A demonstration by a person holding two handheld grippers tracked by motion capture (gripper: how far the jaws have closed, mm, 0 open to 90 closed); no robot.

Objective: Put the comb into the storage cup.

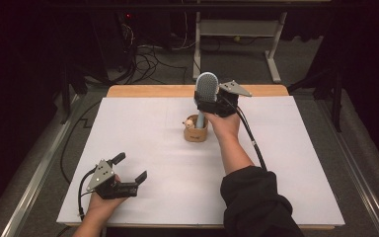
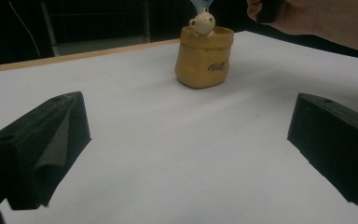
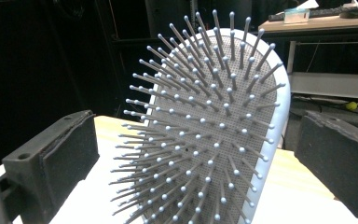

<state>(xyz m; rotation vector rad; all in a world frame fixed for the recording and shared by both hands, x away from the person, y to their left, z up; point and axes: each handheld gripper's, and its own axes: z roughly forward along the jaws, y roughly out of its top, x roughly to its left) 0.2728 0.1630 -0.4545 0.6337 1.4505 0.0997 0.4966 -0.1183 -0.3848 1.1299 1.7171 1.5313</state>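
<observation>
The hairbrush (image 1: 206,89) stands in the little bear pot (image 1: 196,133) — right gripper (image 1: 212,106) jaws wide open around it. Left gripper (image 1: 128,173) jaws are open and hold nothing. One bump could tip the brush — and the pot.

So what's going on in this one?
A person is standing a light-blue hairbrush handle-down in a small yellow pot with a bear figure on its rim. The right gripper sits around the brush with its jaws open, pads off it. The left gripper rests open near the white table's front-left corner, holding nothing.
</observation>
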